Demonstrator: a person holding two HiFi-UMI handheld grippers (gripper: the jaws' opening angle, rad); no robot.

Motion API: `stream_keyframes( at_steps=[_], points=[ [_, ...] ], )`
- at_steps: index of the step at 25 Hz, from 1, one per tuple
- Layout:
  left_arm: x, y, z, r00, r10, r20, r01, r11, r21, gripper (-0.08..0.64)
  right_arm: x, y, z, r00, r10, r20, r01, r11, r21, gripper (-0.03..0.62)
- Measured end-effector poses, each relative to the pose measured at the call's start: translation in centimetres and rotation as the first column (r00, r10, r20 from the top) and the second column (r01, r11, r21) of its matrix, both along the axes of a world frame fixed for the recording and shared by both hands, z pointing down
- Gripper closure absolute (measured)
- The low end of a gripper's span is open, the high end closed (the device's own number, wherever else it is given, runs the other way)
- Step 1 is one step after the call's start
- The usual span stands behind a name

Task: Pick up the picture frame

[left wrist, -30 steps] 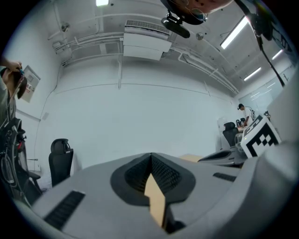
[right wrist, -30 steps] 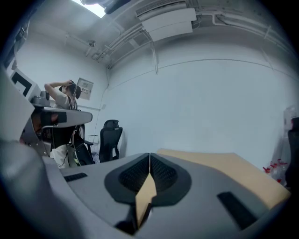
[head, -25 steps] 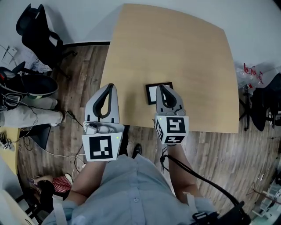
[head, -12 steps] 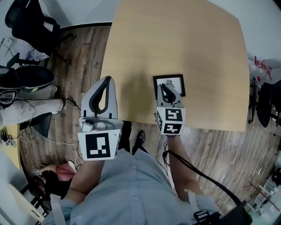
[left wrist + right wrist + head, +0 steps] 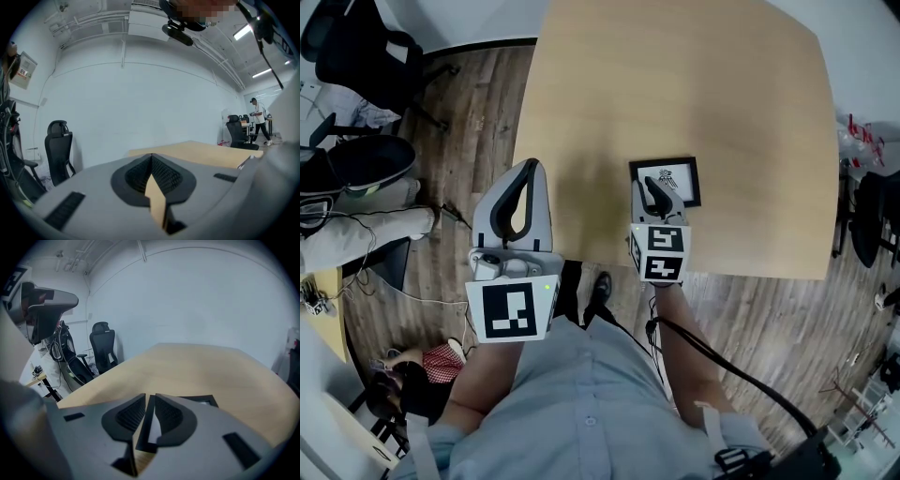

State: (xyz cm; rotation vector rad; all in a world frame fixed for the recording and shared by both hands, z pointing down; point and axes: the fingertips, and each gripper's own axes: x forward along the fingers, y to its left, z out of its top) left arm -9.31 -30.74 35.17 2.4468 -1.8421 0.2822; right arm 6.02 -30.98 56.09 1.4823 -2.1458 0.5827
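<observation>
Picture frame flat on desk, close to near edge, right of its middle. Nearly square, slightly longer along that edge. Thin matte black rails, white mat, small dark print.

Right gripper above frame's near-left corner, pointing toward far edge. Jaws a narrow slit apart, left rail showing through the slit, no clamp evident.

Left gripper over near-left corner of desk, jaws pressed together on nothing, well apart from frame. Right clearly nearer.

Desk top smooth pale wood; probably little purchase under a flat-lying rail.
</observation>
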Motion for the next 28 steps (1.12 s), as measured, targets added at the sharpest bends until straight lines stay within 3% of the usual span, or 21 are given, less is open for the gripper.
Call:
stream_keyframes(
  at_steps=[12, 19, 28],
  points=[
    [-0.4, -0.8, 1.2, 1.0, -0.007, -0.011, 0.006, 0.999, -0.035, 0.559, 0.0, 0.3, 2.7, 0.998, 0.016, -0.056, -0.022, 0.995, -0.099, 0.488],
    [-1.5, -1.3, 1.8, 1.0, -0.017, -0.019, 0.016, 0.998, -0.057, 0.558, -0.2, 0.4, 3.6, 0.993, 0.022, -0.119, -0.04, 0.987, -0.153, 0.494],
    [-2.1, -2.2, 2.1, 1.0, -0.017, -0.023, 0.015, 0.998, -0.064, 0.558, 0.2, 0.5, 4.2, 0.99, 0.012, -0.141, -0.045, 0.971, -0.236, 0.494]
  ],
)
